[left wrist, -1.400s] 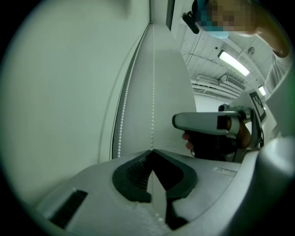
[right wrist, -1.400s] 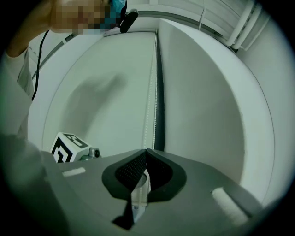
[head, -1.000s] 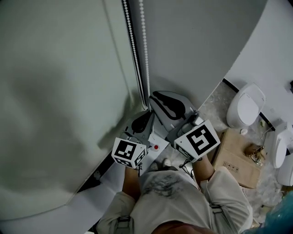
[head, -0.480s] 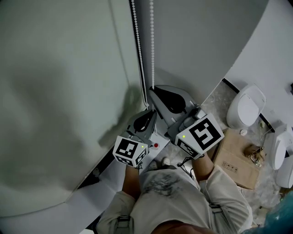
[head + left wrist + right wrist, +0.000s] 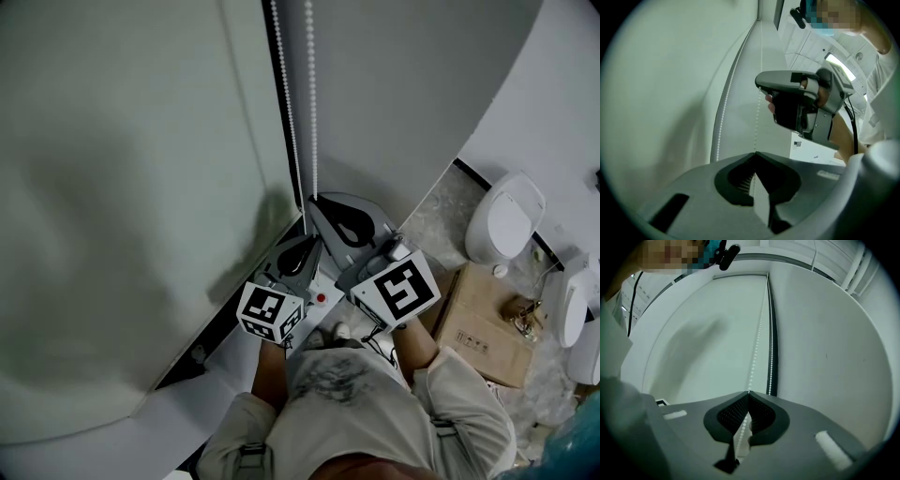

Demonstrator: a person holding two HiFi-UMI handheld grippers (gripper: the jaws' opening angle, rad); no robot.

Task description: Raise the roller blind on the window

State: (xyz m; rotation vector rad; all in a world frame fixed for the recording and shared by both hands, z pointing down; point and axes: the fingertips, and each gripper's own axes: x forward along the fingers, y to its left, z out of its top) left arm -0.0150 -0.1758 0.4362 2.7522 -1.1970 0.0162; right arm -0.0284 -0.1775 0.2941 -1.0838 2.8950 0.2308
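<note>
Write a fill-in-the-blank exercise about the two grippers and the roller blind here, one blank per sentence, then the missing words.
1. The right gripper is ____ on one strand of the bead chain.
2. The left gripper grips the chain ____ than the right gripper.
3. In the head view, the roller blind hangs to the ____ of the chain.
4. Beside the cardboard box stands a white ____.
Missing words: shut; lower; left; toilet.

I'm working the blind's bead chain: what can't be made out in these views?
Lower loop of the white bead chain: head view, hidden behind the left gripper and right gripper, each shut on a strand.
Chain's top and the roller: head view, cut off by the top edge.
Window glass: every view, covered by the pale grey roller blind.
</note>
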